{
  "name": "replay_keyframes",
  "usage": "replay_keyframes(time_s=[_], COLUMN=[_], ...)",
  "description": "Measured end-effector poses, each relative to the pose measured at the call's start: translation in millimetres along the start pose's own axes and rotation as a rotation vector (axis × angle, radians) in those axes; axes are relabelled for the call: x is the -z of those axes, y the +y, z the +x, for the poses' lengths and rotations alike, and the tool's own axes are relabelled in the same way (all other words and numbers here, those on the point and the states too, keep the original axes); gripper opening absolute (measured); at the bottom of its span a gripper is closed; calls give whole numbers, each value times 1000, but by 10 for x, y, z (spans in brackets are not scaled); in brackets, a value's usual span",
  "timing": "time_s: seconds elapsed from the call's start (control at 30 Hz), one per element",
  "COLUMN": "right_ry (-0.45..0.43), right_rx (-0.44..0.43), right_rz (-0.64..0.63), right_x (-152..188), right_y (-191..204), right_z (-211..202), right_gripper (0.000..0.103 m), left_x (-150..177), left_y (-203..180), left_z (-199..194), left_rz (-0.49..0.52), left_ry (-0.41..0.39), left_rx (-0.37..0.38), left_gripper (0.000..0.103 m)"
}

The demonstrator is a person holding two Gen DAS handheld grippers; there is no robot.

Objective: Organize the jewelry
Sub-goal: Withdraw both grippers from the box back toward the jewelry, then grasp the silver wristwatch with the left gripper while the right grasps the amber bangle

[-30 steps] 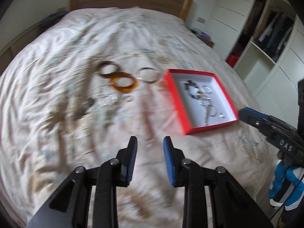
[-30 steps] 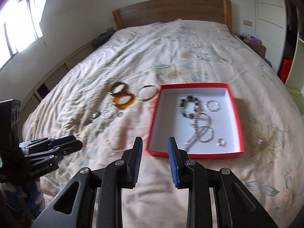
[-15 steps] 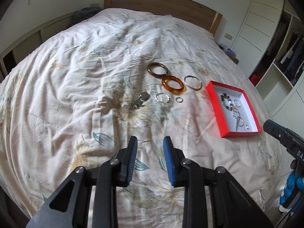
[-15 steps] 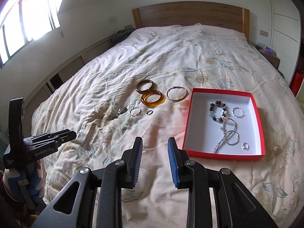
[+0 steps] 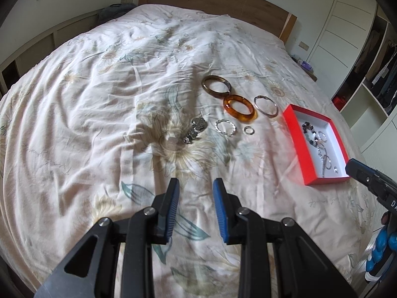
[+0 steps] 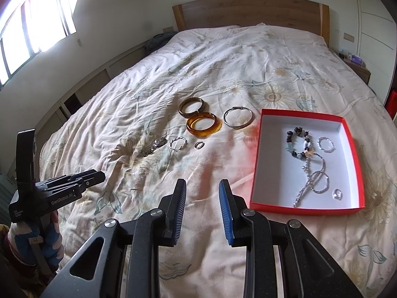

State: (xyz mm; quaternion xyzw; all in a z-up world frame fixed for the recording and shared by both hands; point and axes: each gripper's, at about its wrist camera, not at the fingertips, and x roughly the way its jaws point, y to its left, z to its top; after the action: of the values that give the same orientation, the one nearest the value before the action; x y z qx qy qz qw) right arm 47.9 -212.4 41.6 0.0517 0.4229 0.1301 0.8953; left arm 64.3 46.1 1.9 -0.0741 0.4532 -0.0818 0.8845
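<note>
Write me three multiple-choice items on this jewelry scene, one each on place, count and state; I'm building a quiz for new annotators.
1. Where does the beaded bracelet lie?
A. Inside the red box
B. On the bedspread beside the amber bangle
C. Between the fingers of a hand-held gripper

2. How many large bangles lie on the bedspread outside the box?
A. One
B. Three
C. Five

3. What state is the right hand-held gripper in?
A. Shut on a ring
B. Shut with nothing in it
C. Open with nothing in it

Answers:
1 A: the beads rest on the box's white floor.
2 B: a brown bangle, an amber bangle and a silver bangle lie in a cluster left of the box.
3 C: its blue pads stand apart with only bedspread seen between them.
</note>
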Motion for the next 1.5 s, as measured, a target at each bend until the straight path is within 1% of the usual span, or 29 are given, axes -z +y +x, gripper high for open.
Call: replay_keyframes(time_s=[0.3, 0.67, 1.07, 1.43, 1.5], right_ry=[51, 94, 112, 126, 132], right_rx=[-13, -27, -44, -68, -70], right_rz=[1, 14, 39, 60, 64], right_x=[-85, -202, -333, -461, -483], right_y=[25, 31, -6, -41, -55], right_z=[356, 752, 1082, 1384, 1446], right_gripper=[27, 27, 28, 27, 27], left_x=[-268, -530, -721, -828, -858], left_y=[53, 48, 6, -97, -81], left_z=[363, 881, 1338, 1651, 1714], left_rz=[23, 68, 135, 225, 220], left_ry=[17, 61, 102, 133, 136], left_rx=[9, 10, 0, 25, 24], left_gripper=[27, 27, 27, 27, 23])
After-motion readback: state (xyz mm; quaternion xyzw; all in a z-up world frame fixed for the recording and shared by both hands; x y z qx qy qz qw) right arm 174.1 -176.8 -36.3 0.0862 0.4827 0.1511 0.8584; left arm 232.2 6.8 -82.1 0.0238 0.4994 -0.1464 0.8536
